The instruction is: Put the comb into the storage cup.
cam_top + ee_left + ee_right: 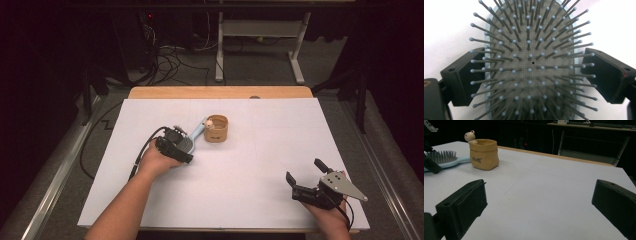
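A light blue hairbrush (199,130) lies bristles up left of the table's middle, its handle pointing at a tan pot (216,129). A small round-headed figure (210,121) perches on the pot's rim. My left gripper (181,145) points down over the brush head (529,75). It is open, with one jaw on each side of the head: the left jaw sits against the rim and the right one stands slightly off it. My right gripper (304,170) rests near the front right corner, open and empty. In the right gripper view, the pot (484,155) and brush (441,157) sit far off beyond its jaws (540,192).
A white sheet (260,150) covers the table, with a wooden edge (220,92) at the back. Behind the table are a dark floor, cables (170,60) and a white desk frame (260,30). The left gripper's cable (142,152) trails toward the front left.
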`<state>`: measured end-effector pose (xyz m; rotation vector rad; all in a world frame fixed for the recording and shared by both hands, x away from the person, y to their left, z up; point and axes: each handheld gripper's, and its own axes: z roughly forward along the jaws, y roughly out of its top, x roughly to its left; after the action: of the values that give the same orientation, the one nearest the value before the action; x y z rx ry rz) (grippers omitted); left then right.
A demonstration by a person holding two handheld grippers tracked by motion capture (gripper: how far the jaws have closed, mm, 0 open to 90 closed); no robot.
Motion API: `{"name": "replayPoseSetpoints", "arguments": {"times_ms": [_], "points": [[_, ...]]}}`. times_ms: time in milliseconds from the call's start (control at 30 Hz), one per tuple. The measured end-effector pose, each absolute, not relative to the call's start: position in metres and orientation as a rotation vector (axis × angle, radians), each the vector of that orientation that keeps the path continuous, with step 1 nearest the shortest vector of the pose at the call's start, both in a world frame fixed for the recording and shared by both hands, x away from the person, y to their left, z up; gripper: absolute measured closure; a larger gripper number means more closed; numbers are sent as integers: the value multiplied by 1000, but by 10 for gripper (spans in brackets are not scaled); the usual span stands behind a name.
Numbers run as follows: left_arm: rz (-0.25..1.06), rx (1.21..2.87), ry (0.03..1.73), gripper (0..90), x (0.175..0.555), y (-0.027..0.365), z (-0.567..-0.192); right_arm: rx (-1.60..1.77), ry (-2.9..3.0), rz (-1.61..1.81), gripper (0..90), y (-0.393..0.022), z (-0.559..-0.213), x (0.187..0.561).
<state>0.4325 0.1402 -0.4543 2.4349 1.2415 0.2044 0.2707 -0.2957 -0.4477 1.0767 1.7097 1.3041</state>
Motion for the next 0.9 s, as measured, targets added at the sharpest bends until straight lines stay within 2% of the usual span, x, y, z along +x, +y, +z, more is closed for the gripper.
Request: {"name": "replayPoseSetpoints", "arguments": {"times_ms": [233,433,900], "points": [[208,2449,1238,119,433,140,-453,1093,1707,1306,4,-297,-448,271],[179,2475,1253,184,435,137,-449,1085,1709,1299,4,-296,-447,271],[180,2474,1268,197,435,137,-448,1082,1700,1300,4,-298,-446,271]]}}
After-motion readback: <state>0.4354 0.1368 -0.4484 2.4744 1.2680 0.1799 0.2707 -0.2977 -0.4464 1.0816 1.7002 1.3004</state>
